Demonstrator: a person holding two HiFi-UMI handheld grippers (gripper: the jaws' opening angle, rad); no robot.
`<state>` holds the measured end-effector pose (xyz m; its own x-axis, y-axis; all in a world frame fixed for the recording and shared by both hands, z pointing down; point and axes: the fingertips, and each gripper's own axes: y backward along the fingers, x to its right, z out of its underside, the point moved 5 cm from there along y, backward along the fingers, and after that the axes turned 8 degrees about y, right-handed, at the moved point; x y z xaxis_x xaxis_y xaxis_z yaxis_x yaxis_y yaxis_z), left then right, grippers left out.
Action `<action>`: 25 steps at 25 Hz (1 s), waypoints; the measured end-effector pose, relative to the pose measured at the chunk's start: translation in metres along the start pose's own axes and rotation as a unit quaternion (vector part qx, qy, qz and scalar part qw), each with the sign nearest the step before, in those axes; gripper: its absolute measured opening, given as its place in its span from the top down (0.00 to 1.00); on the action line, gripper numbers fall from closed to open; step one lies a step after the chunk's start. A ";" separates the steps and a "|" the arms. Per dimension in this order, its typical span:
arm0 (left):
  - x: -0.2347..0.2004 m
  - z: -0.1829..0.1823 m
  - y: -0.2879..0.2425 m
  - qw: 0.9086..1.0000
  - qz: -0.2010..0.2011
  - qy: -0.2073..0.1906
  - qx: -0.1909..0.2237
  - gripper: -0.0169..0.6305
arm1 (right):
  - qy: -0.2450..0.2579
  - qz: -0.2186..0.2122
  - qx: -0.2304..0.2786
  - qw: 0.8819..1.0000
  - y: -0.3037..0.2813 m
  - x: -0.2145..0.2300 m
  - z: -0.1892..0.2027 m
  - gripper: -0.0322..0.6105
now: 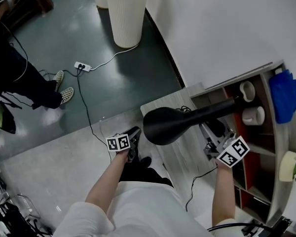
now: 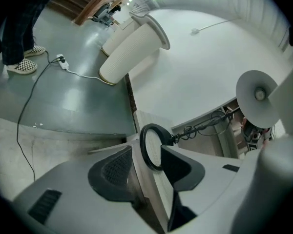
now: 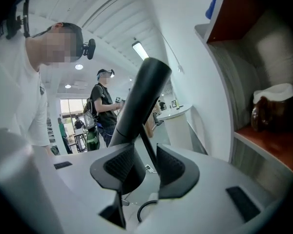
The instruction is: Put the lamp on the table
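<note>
Black and matte, the lamp [image 1: 173, 124] was over the pale wood-grain table [image 1: 180, 157]. Its oval head was near the left tool [image 2: 145, 155] (jaws apart, gripping nothing), and its round stem slanted toward the shelf [image 1: 266, 147]. The right tool [image 3: 145, 152] stood wide open, its ribbed pads off the stem just ahead.

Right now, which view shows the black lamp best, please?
Head view: most of the black lamp shows there. Right gripper view shows only its stem; left gripper view, perhaps its ring base.
</note>
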<state>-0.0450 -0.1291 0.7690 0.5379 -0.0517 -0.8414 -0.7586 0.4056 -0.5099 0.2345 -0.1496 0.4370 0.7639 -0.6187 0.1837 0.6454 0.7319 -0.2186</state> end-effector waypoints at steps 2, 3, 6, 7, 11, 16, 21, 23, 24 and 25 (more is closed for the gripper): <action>0.005 0.008 0.014 1.000 -0.004 -0.014 -0.008 0.69 | -0.004 0.017 0.000 1.000 0.014 -0.007 -0.002 0.72; 0.008 0.011 0.021 1.000 -0.005 -0.022 -0.009 0.69 | -0.005 0.024 -0.002 1.000 0.020 -0.011 -0.002 0.72; 0.023 0.017 0.039 0.999 -0.007 -0.053 -0.007 0.76 | 0.008 0.036 -0.014 0.999 0.038 -0.029 0.001 0.79; 0.029 0.019 0.045 0.998 -0.004 -0.063 -0.002 0.79 | 0.012 0.036 -0.017 0.999 0.045 -0.036 0.002 0.81; 0.058 0.033 0.068 0.996 0.015 -0.091 0.017 0.87 | 0.020 0.038 -0.023 0.999 0.073 -0.069 0.008 0.84; 0.090 0.047 0.105 0.989 0.022 -0.134 0.049 0.95 | 0.029 0.031 -0.027 0.999 0.105 -0.111 0.017 0.89; 0.120 0.061 0.132 0.984 0.054 -0.164 0.046 0.96 | 0.000 0.030 -0.010 1.000 0.124 -0.136 0.031 0.91; 0.131 0.068 0.142 0.981 0.068 -0.175 0.039 0.96 | -0.018 0.036 -0.004 0.999 0.130 -0.145 0.038 0.91; 0.136 0.072 0.148 0.980 0.074 -0.180 0.035 0.96 | -0.025 0.040 -0.003 0.999 0.133 -0.151 0.041 0.91; 0.141 0.076 0.155 0.979 0.082 -0.184 0.029 0.96 | -0.030 0.046 -0.003 0.999 0.136 -0.157 0.044 0.91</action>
<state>-0.0587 -0.0044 0.5849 0.5156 0.3458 -0.7839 -0.8287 0.4335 -0.3539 0.2019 0.0598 0.4208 0.8181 -0.5313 0.2200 0.5734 0.7827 -0.2420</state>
